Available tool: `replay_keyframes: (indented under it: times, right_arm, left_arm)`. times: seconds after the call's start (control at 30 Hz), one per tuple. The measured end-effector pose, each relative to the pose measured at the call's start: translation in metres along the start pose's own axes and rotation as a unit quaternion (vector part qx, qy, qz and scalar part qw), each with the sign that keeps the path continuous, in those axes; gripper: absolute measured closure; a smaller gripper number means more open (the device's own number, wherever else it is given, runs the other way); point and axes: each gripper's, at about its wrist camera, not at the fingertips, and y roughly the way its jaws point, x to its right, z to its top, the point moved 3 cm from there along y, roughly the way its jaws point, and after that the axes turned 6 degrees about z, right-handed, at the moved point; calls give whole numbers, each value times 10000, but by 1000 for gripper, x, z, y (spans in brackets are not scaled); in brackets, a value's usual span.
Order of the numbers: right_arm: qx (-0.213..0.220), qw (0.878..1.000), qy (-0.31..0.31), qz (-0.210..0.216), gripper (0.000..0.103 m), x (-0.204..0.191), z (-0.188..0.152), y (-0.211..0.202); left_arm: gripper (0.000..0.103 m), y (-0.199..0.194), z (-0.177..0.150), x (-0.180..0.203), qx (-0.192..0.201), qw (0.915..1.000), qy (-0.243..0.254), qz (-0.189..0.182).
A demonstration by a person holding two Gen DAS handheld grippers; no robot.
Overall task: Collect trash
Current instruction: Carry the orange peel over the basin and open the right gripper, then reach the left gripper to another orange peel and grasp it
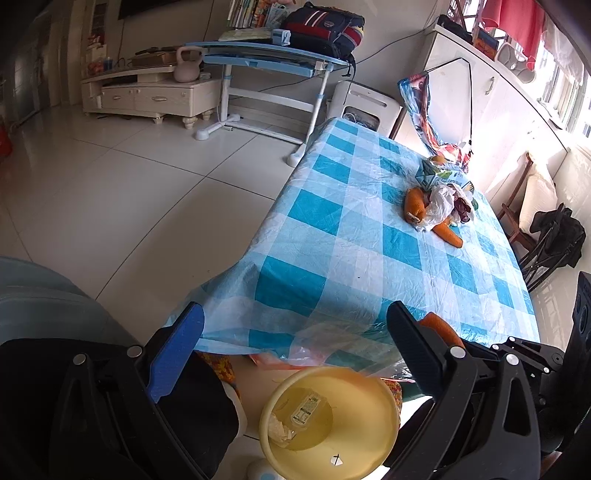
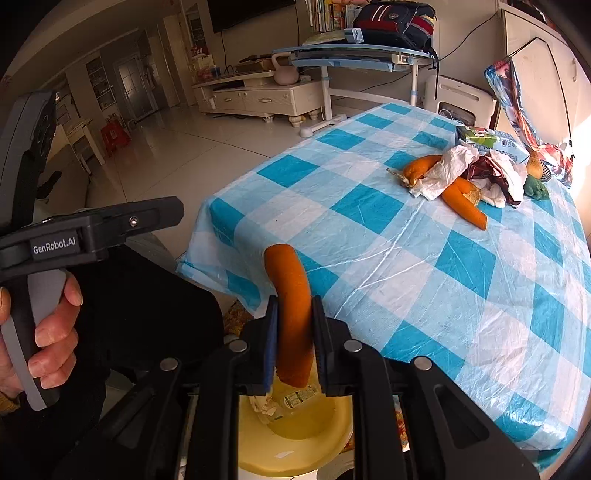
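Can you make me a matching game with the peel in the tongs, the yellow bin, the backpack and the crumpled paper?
Things:
1. peel in the right tongs
2. yellow bin
3. backpack
4. crumpled paper

Places:
A. on the blue desk
B. on the checked tablecloth, among the leftover trash
C. pinched between two pads, above the bin
D. on the floor below the table edge

Pairs: 1-C, 2-D, 3-A, 4-B

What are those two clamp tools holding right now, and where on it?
The right tool pinches an orange peel strip near its lower end, above the yellow bin. The left tool is open, holding nothing.
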Motion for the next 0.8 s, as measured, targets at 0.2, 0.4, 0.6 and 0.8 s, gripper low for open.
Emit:
replay_keyframes:
  times: [0.2, 0.4, 0.6, 0.8]
  right_arm:
    - [-532, 9978, -349, 205, 85, -42, -35, 19]
    - [-888, 9948, -433, 230, 78, -47, -47, 33]
    - [-601, 9981, -142, 67, 59, -34, -43, 24]
    - [-338, 9994, -32, -17, 59, -30, -41, 14]
  left_arm:
    - [7, -5, 0, -3, 54, 10000, -60, -9]
    - [7, -5, 0, -7, 53, 9999, -118, -9]
    - [7, -4, 0, -7, 36, 9999, -123, -23]
    - [7, -4, -2, -4, 37, 10000, -55, -16]
